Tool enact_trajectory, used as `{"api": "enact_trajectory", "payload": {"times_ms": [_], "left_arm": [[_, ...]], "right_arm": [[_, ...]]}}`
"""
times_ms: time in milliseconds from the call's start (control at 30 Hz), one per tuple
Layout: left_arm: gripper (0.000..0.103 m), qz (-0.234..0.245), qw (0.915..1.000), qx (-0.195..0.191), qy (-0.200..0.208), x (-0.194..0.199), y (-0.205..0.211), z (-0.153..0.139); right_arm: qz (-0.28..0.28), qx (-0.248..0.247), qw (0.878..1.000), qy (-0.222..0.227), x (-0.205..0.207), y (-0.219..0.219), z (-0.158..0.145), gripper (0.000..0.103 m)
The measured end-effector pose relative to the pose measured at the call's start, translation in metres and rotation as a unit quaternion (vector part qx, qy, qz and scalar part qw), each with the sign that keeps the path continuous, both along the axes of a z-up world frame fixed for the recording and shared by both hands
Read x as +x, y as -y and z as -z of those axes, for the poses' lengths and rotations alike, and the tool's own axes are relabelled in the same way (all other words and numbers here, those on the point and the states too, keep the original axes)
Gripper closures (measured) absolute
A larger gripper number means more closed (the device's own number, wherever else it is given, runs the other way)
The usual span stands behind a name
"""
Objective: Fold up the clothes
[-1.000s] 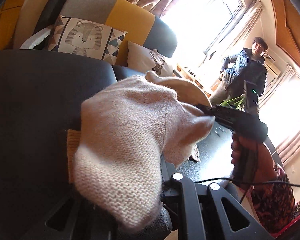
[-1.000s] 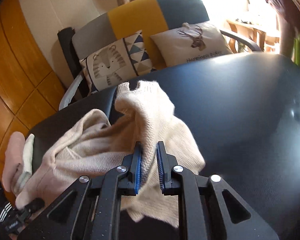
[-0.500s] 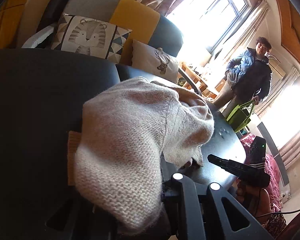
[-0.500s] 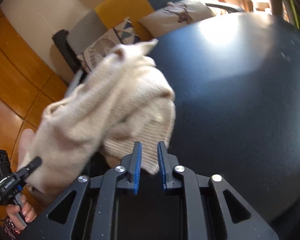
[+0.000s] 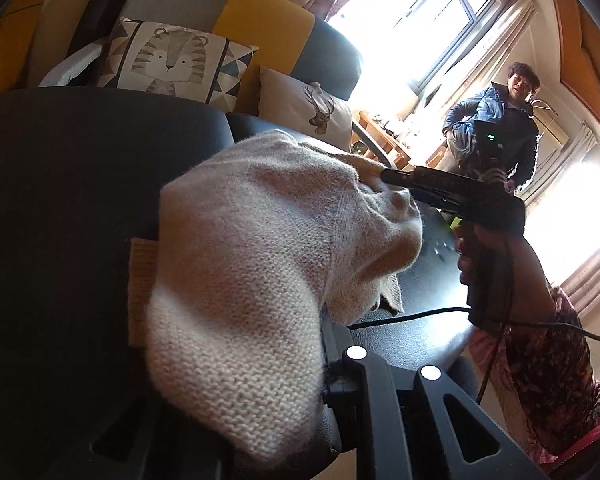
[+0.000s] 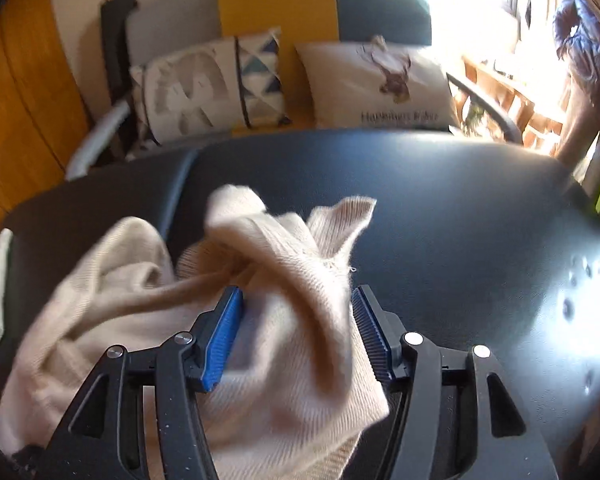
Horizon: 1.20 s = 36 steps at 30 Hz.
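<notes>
A cream knit sweater (image 5: 252, 264) lies bunched on the dark padded table (image 5: 60, 208). It drapes over my left gripper (image 5: 324, 364), whose jaws are buried in the knit and shut on it. In the right wrist view the sweater (image 6: 284, 352) fills the space between my blue pads (image 6: 224, 336). My right gripper (image 6: 296, 292) is opening wide, with a fold of fabric loose between the jaws. From the left wrist view, the right gripper (image 5: 392, 178) touches the sweater's far top edge, held by a hand (image 5: 496, 272).
Behind the table (image 6: 460, 220) stands a grey, yellow and blue armchair (image 6: 276, 4) with a tiger cushion (image 5: 172, 60) and a deer cushion (image 6: 380, 84). A person in a blue jacket (image 5: 500, 128) stands by the bright window. A cable (image 5: 420, 314) trails from the right gripper.
My right gripper left the sweater's edge, dropped back toward the near side, then returned to the top of the pile with its jaws much wider. The left gripper stayed put.
</notes>
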<state>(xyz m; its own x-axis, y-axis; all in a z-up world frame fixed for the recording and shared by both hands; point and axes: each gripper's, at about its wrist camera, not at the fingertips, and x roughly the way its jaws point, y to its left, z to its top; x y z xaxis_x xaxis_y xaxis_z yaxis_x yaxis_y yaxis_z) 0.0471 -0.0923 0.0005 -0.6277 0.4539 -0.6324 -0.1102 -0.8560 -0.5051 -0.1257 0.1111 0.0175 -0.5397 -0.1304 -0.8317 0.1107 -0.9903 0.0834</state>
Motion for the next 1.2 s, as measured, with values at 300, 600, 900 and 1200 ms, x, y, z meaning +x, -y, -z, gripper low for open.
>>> {"api": "enact_trajectory", "payload": {"times_ms": [300,600,900,1200], "left_arm": [[0.088,0.000,0.9998,0.011,-0.017,-0.012,0.006,-0.009],[0.088,0.015,0.9918,-0.021,-0.125,-0.086,0.012,-0.107],[0.088,0.024,0.9771,-0.058,-0.203,-0.184,-0.009,-0.224],[0.086,0.069,0.9442,-0.099,-0.307,-0.190,-0.055,-0.265]], "right_arm": [[0.026,-0.198,0.980,-0.011,0.010,-0.043,-0.003,0.085],[0.037,-0.222,0.971,-0.083,-0.012,-0.061,-0.088,0.085],[0.063,-0.252,0.941,-0.217,-0.021,-0.114,-0.204,0.087],[0.051,-0.177,0.946,-0.268,0.032,-0.140,-0.217,0.087]]}}
